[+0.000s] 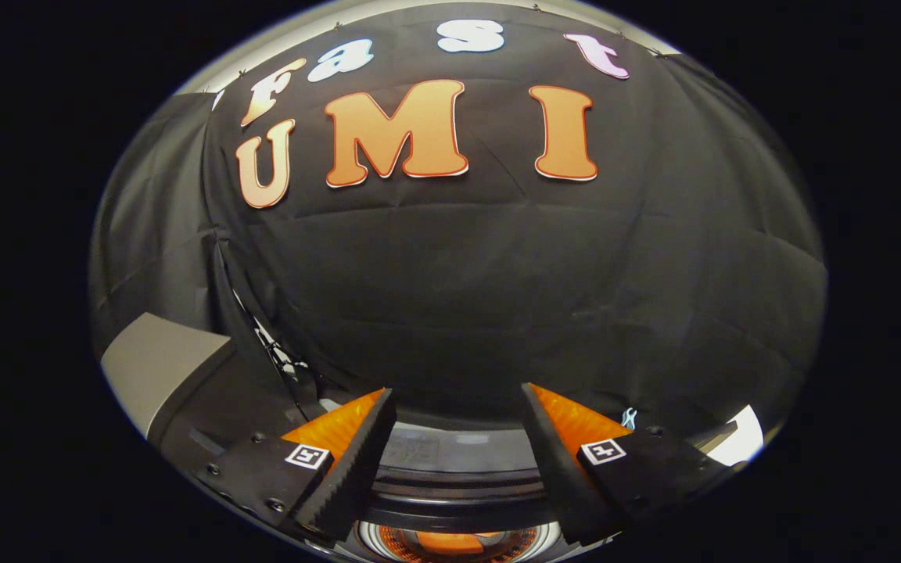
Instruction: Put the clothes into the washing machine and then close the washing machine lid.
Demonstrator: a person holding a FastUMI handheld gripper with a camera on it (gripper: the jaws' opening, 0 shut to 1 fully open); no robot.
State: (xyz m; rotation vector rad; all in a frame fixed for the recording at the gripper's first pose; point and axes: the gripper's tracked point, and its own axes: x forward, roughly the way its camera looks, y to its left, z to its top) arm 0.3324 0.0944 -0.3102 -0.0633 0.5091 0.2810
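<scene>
Already the tongs [454, 422] hang spread and empty above the washing machine [458, 489]; orange clothes [450, 542] inside look soft, light; the stiff lid wants an edge grip.

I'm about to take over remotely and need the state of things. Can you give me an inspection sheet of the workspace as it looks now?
Surface: no table seen; the gripper hangs over the washing machine.
Job's things: washing machine under the fingers, its round opening showing something orange inside; whether that is the clothes cannot be told. Lid state cannot be told.
Clutter: a small pale blue clip-like thing just beyond one finger.
Grippers: gripper open, fingers wide apart, nothing between them.
Cables: a thin black-and-white patterned strap or cord running down the wall seam.
Surroundings: black cloth wall ahead; a grey panel to one side.
</scene>
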